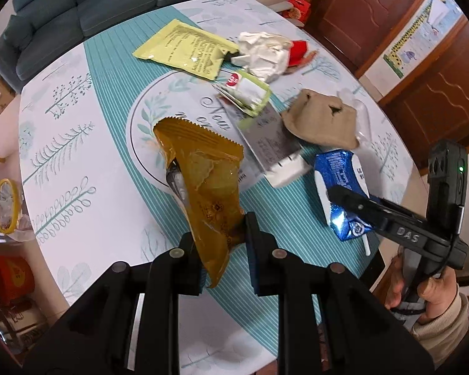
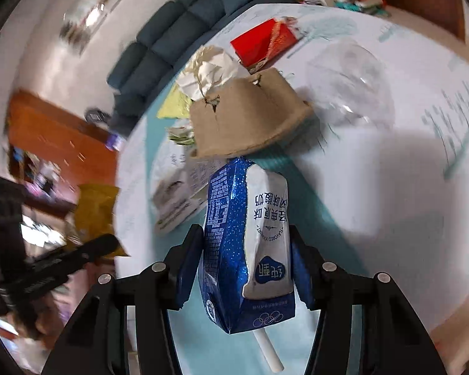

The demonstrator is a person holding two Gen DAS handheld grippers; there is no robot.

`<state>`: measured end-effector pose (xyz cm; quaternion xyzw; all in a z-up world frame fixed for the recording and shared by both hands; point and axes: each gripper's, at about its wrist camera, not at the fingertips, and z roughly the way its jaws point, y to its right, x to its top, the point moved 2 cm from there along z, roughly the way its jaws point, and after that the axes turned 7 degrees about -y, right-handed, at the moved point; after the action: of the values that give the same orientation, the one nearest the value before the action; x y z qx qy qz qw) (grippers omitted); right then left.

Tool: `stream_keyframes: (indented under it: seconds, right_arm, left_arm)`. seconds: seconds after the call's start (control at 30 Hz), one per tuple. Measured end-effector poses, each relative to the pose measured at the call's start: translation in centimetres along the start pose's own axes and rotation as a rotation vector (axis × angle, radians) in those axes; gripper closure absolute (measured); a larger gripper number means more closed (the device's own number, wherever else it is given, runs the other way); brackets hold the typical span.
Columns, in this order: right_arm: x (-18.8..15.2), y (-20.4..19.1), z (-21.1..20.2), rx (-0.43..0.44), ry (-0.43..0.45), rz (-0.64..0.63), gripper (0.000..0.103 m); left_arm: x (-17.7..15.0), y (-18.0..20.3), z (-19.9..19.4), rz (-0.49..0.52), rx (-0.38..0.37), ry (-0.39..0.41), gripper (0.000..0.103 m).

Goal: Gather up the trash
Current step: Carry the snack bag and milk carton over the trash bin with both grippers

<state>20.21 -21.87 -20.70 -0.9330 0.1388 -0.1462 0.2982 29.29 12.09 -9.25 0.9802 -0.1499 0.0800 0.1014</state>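
While collecting is under way, left view: my left tongs (image 1: 223, 243) pinch the brown wrapper (image 1: 203, 187), lifted above the counter (image 1: 78, 131); yellow-green packet (image 1: 184, 50), crumpled paper (image 1: 262, 53) and cardboard cup holder (image 1: 323, 118) lie far. Right view: my right tongs (image 2: 244, 259) close around the blue yogurt carton (image 2: 244, 234), straw (image 2: 269, 353) nearest. Next, I judge, both need a bin; none shows.
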Motion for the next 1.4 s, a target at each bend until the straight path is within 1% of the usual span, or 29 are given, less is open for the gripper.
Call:
stream_keyframes:
  seconds: [0.1, 0.17, 0.27, 0.43, 0.53, 0.67, 0.73, 0.87, 1.0, 1.1, 1.17, 1.3, 1.4]
  right_arm:
    - [-1.9, 0.9, -1.7, 0.076, 0.026, 0.057, 0.05]
    - [-3.2, 1.3, -2.6, 0.11, 0.043, 0.083, 0.05]
    - [-5.1, 1.2, -4.0, 0.137, 0.059, 0.099, 0.05]
    - [-9.3, 1.9, -7.2, 0.144, 0.092, 0.097, 0.05]
    - [-12.7, 3.5, -10.1, 0.113, 0.124, 0.103, 0.05]
    - [-17.4, 6.3, -13.4, 0.035, 0.182, 0.137, 0.05]
    - [-19.2, 7.8, -14.3, -0.005, 0.207, 0.158, 0.05]
    - [-23.7, 11.6, -15.8, -0.078, 0.244, 0.23, 0.05]
    - [-27.3, 16.2, -15.9, -0.125, 0.25, 0.312, 0.05]
    - [-29.5, 19.6, -15.5, -0.15, 0.257, 0.372, 0.05]
    - [-30.5, 21.5, -14.9, -0.156, 0.257, 0.402, 0.05]
    - [-31.7, 25.8, -13.1, -0.187, 0.249, 0.456, 0.05]
    - [-31.3, 28.6, -11.0, -0.206, 0.231, 0.481, 0.05]
  left_arm:
    - [-1.2, 1.0, -0.6, 0.021, -0.008, 0.0, 0.086]
    - [-2.1, 1.7, -1.0, 0.036, -0.012, -0.002, 0.086]
    - [-3.6, 3.0, -1.4, 0.063, -0.022, -0.01, 0.086]
    - [-6.7, 6.4, -1.7, 0.135, -0.053, -0.03, 0.086]
    - [-8.8, 9.4, -1.3, 0.196, -0.08, -0.054, 0.086]
    - [-11.6, 13.9, -0.3, 0.285, -0.11, -0.076, 0.086]
    - [-13.2, 16.4, 0.5, 0.341, -0.118, -0.081, 0.086]
    - [-16.4, 21.0, 3.0, 0.44, -0.112, -0.098, 0.086]
    - [-19.5, 25.0, 6.6, 0.51, -0.115, -0.145, 0.086]
    - [-21.6, 27.6, 8.9, 0.57, -0.098, -0.143, 0.086]
    - [-22.6, 29.1, 10.5, 0.6, -0.083, -0.131, 0.086]
    - [-23.8, 31.1, 14.8, 0.599, -0.058, -0.157, 0.086]
    - [-24.2, 32.1, 18.5, 0.572, -0.045, -0.183, 0.086]
